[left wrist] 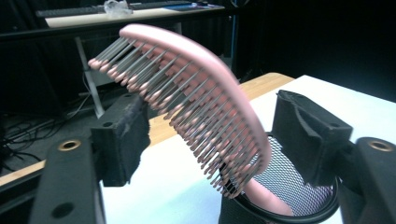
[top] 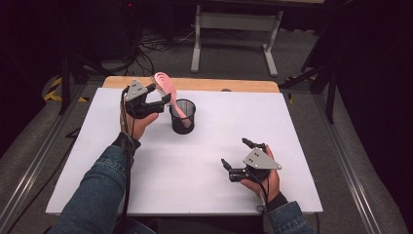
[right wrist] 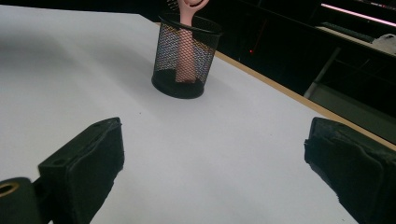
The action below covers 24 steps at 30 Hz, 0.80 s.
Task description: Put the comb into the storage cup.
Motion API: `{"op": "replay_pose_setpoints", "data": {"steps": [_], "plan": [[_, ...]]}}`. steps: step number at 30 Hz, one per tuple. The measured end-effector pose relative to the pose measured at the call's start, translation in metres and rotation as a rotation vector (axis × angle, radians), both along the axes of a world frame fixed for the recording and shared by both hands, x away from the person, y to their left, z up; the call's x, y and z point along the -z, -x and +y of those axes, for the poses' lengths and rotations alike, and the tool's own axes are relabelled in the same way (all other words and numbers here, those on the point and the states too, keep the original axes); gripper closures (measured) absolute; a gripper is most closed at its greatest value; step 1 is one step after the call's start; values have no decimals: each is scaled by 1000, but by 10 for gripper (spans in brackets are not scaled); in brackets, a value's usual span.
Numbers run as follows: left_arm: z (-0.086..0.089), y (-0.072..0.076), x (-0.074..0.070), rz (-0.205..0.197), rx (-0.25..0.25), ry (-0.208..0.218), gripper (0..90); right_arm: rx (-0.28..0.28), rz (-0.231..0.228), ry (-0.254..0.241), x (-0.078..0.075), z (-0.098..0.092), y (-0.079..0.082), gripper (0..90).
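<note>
A pink hairbrush [top: 163, 80] stands handle-down in a black mesh cup [top: 182, 119] at the back left of the white board. Its bristled head leans out over the rim to the left. My left gripper [top: 163, 100] is at the brush head. In the left gripper view the brush [left wrist: 196, 70] lies between the two pads with a gap on each side, so my left gripper [left wrist: 210, 126] is open, just above the cup [left wrist: 299, 186]. My right gripper [top: 234, 152] rests open near the front right, nothing between its jaws. It [right wrist: 212, 154] faces the cup [right wrist: 184, 56] across bare board.
The white board [top: 219, 136] covers a wooden table whose far edge [top: 234, 85] shows behind it. Beyond it, a white desk frame [top: 234, 34] and loose cables [top: 151, 48] are on the floor. Dark stands flank the table on both sides.
</note>
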<state>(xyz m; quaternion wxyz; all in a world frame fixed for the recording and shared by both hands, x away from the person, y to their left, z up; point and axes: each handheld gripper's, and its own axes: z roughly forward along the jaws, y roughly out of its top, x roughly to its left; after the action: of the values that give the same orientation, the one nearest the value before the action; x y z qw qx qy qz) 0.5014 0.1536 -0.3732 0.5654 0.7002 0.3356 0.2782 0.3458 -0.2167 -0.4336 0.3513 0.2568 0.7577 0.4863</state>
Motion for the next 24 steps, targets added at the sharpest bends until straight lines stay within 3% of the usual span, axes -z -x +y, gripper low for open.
{"op": "replay_pose_setpoints", "data": {"steps": [24], "plan": [[-1, 10, -13, -51, -4, -77, 182, -1, 2, 3, 0, 0, 0, 53]]}}
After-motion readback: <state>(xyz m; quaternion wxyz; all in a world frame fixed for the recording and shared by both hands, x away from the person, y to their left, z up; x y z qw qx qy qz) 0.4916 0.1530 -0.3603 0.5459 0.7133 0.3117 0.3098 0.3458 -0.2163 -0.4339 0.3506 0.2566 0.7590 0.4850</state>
